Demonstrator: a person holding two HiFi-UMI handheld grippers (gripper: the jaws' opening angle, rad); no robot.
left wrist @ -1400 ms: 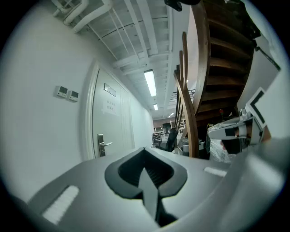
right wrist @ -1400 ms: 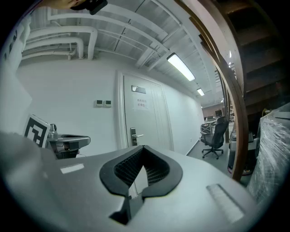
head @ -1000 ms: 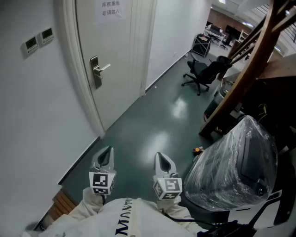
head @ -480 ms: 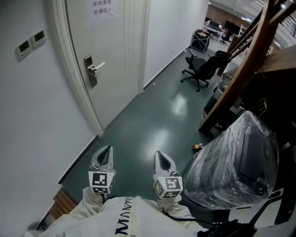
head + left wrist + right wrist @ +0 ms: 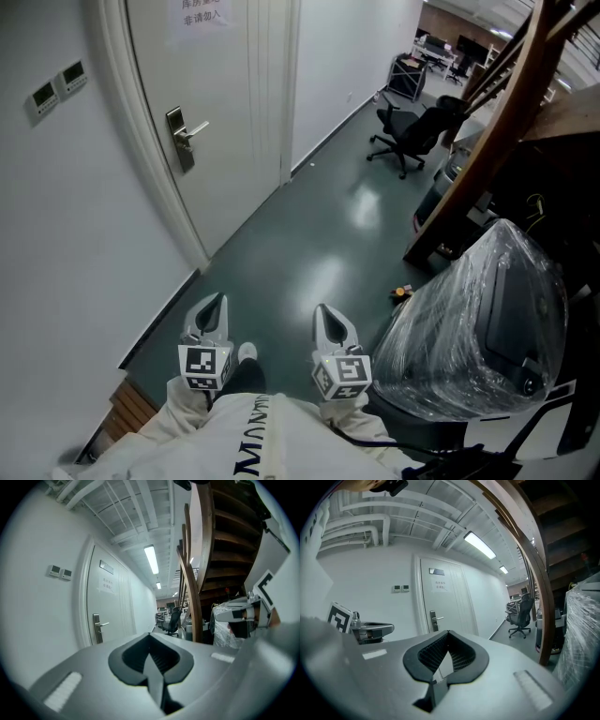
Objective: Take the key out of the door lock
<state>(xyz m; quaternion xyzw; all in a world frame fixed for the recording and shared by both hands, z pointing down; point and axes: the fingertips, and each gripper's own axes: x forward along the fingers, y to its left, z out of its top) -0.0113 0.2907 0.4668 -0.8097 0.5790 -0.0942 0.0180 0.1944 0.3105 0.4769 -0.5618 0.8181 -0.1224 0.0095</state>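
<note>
My left gripper [image 5: 218, 306] and right gripper [image 5: 325, 318] are pinched closed, empty. The key at the door lock [image 5: 178, 141] is too small to see. I expect it light and rigid; pinch its head.

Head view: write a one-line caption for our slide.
Left gripper and right gripper, both shut, held low over the floor, far from the closed door and its handle.

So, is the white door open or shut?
Shut. The door sits flush in its frame, and no gap shows along the edge by the handle.
</note>
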